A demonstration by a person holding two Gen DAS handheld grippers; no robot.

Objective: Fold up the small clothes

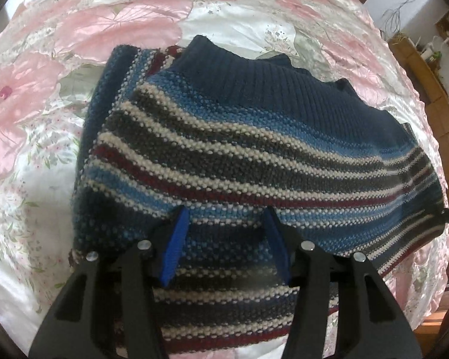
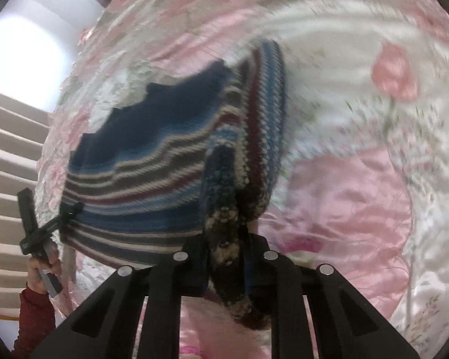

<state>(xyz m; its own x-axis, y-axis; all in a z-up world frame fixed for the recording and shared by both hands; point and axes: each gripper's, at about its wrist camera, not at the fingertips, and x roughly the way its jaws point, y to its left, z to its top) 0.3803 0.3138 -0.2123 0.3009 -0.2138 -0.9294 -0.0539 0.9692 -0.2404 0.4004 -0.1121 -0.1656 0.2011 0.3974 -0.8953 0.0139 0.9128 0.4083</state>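
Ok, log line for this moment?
left tongs open, at striped sweater | right tongs shut on bunched striped sweater fabric | floral bedspread beneath

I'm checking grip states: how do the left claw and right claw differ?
The left claw stands open, blue pads showing; the right claw is shut. The left claw seems to pinch nothing, the striped sweater only spanning its gap; the right claw clamps a bunched fold. Both are black and at the sweater.

Two fisheye wrist cameras look down closely from opposite ends at one striped sweater (image 1: 239,161) (image 2: 152,161) on a floral bedspread (image 1: 74,30) (image 2: 359,194).
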